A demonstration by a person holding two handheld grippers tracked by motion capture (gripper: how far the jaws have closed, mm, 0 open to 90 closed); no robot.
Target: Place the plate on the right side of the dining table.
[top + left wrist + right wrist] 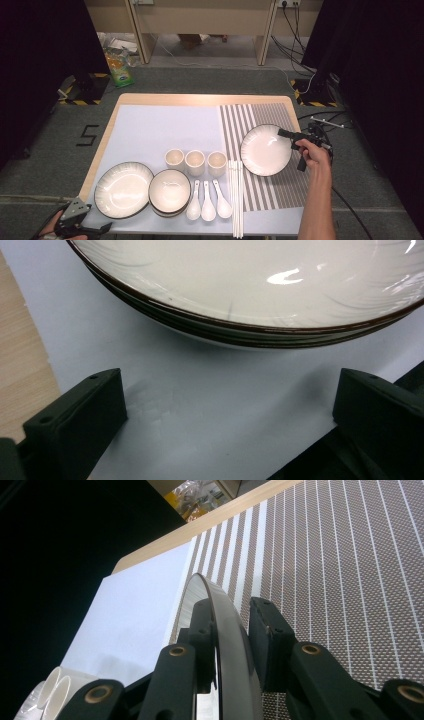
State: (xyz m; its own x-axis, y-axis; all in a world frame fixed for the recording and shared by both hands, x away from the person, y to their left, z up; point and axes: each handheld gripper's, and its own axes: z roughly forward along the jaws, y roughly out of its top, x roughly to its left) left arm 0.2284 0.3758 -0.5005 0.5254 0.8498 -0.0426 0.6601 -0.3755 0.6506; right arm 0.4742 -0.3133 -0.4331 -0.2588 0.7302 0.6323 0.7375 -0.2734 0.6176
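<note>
Plate [265, 150] rim is pinched between the right gripper's [232, 645] fingers [270, 640], held tilted over the striped mat [280, 190] at the table's [200, 99] 3 o'clock. Judged step: setting it down; next, lower it flat, then release. Left gripper [225, 405] fingers gape empty before the stacked plates [240, 290] at 7 o'clock.

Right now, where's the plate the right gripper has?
In the high view, the plate is at the table's right, over the striped mat, just right of the chopsticks, its rim clamped in the right gripper.
</note>
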